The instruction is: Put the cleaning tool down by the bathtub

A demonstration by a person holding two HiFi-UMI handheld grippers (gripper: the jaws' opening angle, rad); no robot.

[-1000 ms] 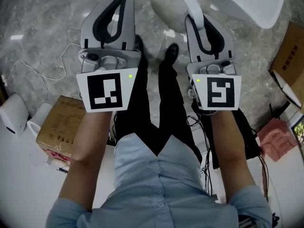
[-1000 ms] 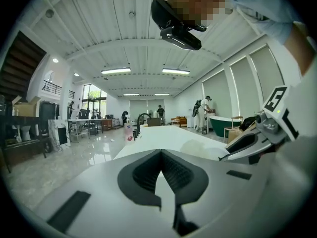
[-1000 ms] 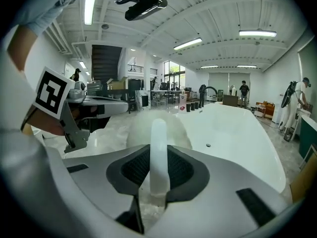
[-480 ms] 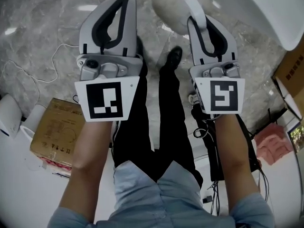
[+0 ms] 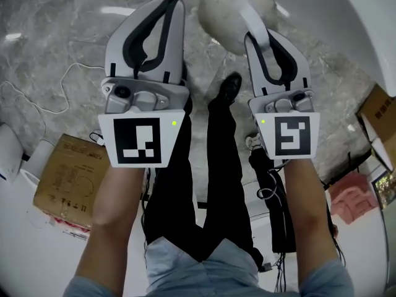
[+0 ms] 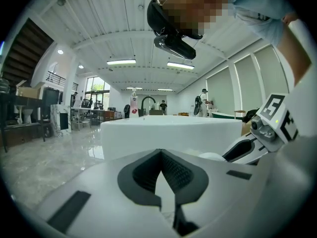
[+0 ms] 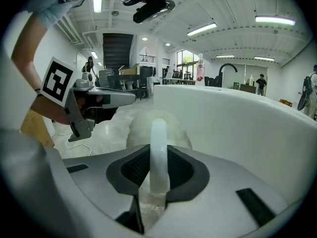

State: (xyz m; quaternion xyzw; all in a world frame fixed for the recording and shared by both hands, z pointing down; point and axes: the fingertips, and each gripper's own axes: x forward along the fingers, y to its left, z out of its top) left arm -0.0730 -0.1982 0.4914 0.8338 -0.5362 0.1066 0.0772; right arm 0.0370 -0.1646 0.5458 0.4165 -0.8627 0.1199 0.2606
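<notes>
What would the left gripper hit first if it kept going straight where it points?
Probably the white outer wall of the bathtub, straight ahead of the left gripper; the gap to it is hard to judge.

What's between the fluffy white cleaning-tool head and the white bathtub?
Only bare grey marble floor, in the head view, separates the fluffy white cleaning-tool head from the white bathtub.

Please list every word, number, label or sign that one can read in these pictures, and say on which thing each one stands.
No text can be read in full.
Cardboard box: dark print on top, too blurred to read.
Standing banner: red and white, too small to read.
Left marker cube and right marker cube: black-and-white square patterns only, no letters.
</notes>
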